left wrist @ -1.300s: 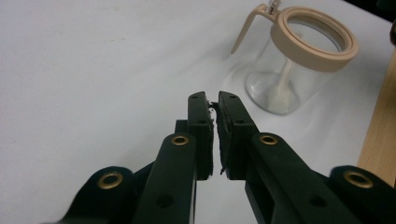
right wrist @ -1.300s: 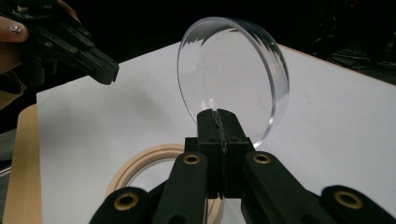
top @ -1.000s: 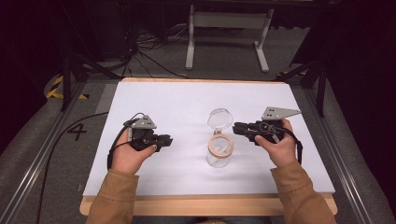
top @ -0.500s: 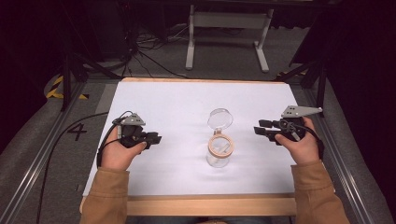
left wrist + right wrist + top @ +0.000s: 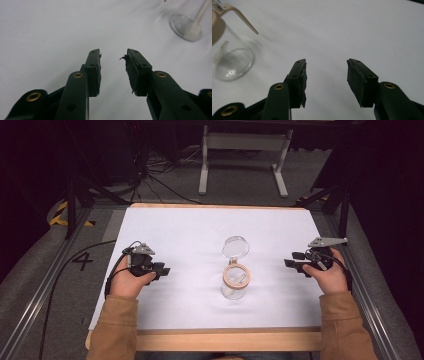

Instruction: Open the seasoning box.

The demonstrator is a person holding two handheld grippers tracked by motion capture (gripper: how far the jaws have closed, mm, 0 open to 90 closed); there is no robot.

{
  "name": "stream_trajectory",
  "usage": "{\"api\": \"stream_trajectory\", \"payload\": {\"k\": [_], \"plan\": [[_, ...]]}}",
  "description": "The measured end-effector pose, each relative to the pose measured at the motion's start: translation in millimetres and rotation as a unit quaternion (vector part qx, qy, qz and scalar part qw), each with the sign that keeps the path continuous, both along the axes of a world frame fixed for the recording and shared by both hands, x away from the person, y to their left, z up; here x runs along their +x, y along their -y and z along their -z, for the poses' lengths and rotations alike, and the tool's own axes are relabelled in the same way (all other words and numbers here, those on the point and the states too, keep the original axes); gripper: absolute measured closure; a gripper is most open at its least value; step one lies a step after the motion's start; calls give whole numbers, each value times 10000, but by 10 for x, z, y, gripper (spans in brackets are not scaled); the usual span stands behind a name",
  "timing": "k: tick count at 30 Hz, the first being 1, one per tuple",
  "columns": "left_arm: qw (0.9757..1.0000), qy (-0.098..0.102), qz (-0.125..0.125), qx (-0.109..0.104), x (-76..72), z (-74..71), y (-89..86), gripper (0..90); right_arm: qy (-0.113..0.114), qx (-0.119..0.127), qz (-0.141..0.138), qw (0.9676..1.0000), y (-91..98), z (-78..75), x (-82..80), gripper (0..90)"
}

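The glass jar [image 5: 234,282] stands upright at the white table's [image 5: 185,230] centre, its hinged lid [image 5: 235,247] flipped open toward twelve o'clock. It looks light, rigid, slippery and breakable; grip the body below the wooden collar. The left gripper [image 5: 161,269] at nine o'clock and the right gripper [image 5: 293,261] at three have just been opening; both are spread and empty.

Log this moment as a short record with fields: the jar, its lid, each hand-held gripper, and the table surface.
jar: clear glass jar with a tan rim, upright near the table's middle, something pale inside
lid: hinged clear lid swung open behind the rim
left hand-held gripper: jaws open, nothing between them, left of the jar, apart from it
right hand-held gripper: jaws open, nothing between them, right of the jar, apart from it
surface: white sheet on a wooden table
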State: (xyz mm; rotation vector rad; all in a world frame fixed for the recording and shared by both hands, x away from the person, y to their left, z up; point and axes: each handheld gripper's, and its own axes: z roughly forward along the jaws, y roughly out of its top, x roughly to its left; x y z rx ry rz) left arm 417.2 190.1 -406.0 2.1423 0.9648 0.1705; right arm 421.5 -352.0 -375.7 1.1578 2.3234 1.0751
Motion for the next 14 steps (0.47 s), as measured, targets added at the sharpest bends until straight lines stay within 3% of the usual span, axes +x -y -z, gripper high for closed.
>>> {"api": "stream_trajectory", "payload": {"k": [8,14], "plan": [[9999,-47,94,115,87,185,15,594,-341,-84,208,9992,101,283,108,489],[9996,-200,100,150,107,257,45,497,-628,-273,234,9974,116,468,170,470]]}}
